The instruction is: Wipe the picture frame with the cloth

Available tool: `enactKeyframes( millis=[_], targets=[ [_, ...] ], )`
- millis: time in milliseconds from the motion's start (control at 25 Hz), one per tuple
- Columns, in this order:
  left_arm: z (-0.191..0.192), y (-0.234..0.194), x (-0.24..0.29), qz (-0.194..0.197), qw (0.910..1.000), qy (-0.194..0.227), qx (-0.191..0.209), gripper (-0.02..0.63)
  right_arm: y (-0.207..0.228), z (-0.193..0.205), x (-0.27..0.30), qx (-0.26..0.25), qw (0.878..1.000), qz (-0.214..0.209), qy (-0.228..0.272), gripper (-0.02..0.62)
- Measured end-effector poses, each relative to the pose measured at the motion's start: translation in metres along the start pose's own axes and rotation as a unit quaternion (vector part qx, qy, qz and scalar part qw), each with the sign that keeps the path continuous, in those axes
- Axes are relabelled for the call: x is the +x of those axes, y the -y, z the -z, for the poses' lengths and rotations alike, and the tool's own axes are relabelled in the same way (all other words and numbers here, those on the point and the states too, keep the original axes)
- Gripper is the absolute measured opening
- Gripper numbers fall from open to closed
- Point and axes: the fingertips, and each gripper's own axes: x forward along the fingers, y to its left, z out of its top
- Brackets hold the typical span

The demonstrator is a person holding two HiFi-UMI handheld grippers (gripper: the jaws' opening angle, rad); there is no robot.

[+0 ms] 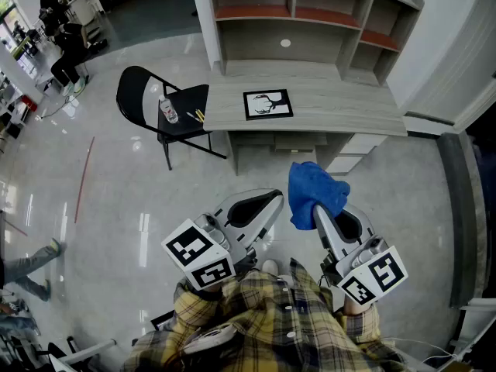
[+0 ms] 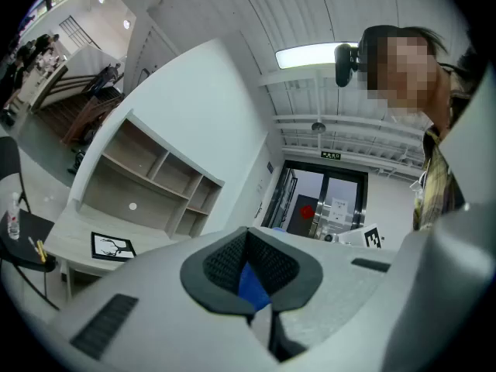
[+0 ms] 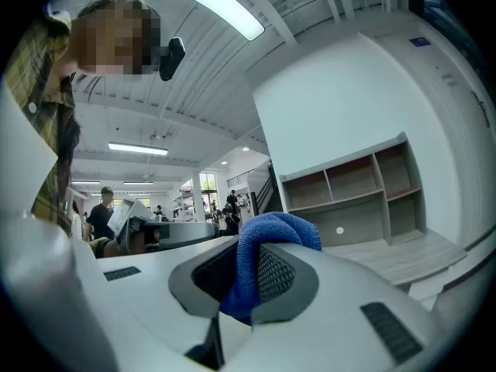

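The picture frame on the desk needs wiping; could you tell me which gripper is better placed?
Right, probably. The right gripper is shut on the blue cloth, while the left gripper is shut and empty. The picture frame lies ahead of both.

The blue cloth (image 1: 314,192) looks soft and nubbly, the counter (image 1: 349,111) is pale matt wood grain, and the grey floor (image 1: 116,200) is smooth, glossy and reflective.
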Motion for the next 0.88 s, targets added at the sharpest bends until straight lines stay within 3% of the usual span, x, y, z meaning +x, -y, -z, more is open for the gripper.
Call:
enactKeyframes(
  millis=[560, 880],
  targets=[
    [0.024, 0.016, 0.0, -0.035, 0.9994, -0.001, -0.003, 0.006, 0.011, 0.012, -0.033, 0.03, 1.0, -0.007, 0.003, 0.049],
    [0.015, -0.028, 0.002, -0.037, 0.9992, -0.002, -0.013, 0.006, 0.025, 0.018, 0.009, 0.038, 0.999, -0.003, -0.009, 0.049]
  ],
)
